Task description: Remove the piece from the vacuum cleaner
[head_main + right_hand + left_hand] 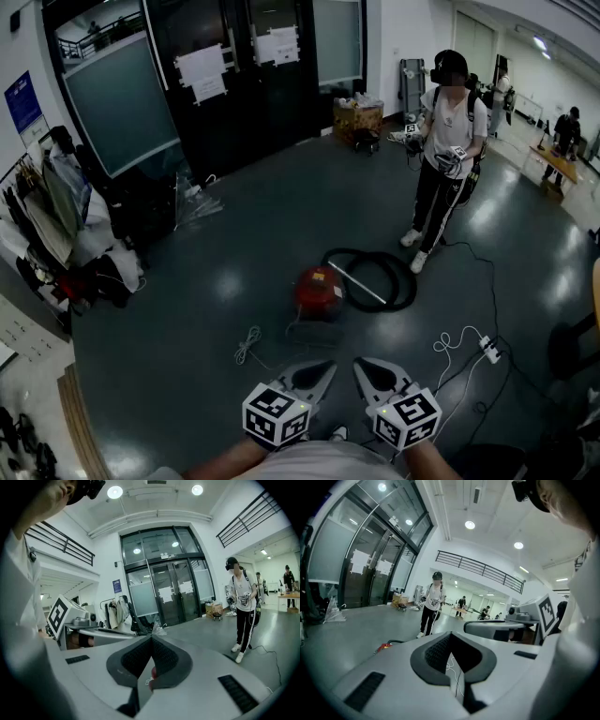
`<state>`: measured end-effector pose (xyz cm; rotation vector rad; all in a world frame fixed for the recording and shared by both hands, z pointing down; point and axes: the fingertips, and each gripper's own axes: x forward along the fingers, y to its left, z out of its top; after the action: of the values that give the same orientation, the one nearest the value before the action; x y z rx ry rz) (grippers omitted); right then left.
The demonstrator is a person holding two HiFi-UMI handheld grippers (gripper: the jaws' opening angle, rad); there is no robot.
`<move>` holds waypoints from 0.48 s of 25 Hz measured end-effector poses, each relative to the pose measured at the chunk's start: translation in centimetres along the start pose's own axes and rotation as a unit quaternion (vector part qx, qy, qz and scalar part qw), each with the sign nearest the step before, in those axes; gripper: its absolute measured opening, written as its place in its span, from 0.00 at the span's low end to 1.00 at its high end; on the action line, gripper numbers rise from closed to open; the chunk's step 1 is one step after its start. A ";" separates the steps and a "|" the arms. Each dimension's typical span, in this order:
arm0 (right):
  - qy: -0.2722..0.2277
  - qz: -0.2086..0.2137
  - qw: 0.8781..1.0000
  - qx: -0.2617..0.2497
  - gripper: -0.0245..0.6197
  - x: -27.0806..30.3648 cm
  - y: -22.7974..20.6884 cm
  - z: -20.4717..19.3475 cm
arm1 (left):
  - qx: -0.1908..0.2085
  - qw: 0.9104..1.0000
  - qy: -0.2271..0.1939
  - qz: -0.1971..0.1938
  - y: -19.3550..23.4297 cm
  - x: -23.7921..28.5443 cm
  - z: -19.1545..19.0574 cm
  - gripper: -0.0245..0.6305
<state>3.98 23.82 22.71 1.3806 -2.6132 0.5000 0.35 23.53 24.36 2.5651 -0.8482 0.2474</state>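
The red vacuum cleaner (317, 288) stands on the dark floor a good way ahead of me, with its black hose (380, 277) coiled to its right and a metal tube (356, 284) lying across the coil. A sliver of it shows low at the left in the left gripper view as the vacuum cleaner (385, 645). Both grippers hover side by side at the bottom of the head view, well short of it. My left gripper (324, 367) (450, 635) is shut with nothing in it. My right gripper (360, 365) (151, 638) is also shut and holds nothing.
A person (447, 141) (243, 606) stands beyond the hose, holding grippers. A white cable (248, 345) lies left of the vacuum, a power strip (489, 350) with cords to the right. A clothes rack (56, 216) lines the left wall; a cart (358, 120) stands by the glass doors.
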 end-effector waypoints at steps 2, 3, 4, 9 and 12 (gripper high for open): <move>0.000 0.001 1.000 -0.001 0.06 -0.1 -0.1 -0.1 | 0.003 1.000 -0.001 0.000 -0.2 0.0 0.0 0.05; 0.000 0.001 1.000 -0.001 0.06 -0.2 -0.2 -0.1 | 0.004 1.000 -0.002 0.000 -0.3 0.1 0.1 0.05; 0.000 0.001 1.000 -0.002 0.06 -0.2 -0.3 -0.1 | 0.004 1.000 -0.002 0.000 -0.4 0.1 0.1 0.05; 0.003 0.004 1.000 -0.004 0.06 -0.6 -0.5 -0.5 | 0.004 1.000 -0.001 0.002 -0.8 0.4 -0.2 0.04; 0.006 0.010 1.000 -0.001 0.06 -0.8 -0.7 -0.8 | 0.003 1.000 0.000 0.004 -1.1 0.6 -0.5 0.04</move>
<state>4.98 24.37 23.37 1.3468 -2.6199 0.5067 1.45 24.20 24.58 2.5676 -0.8602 0.2539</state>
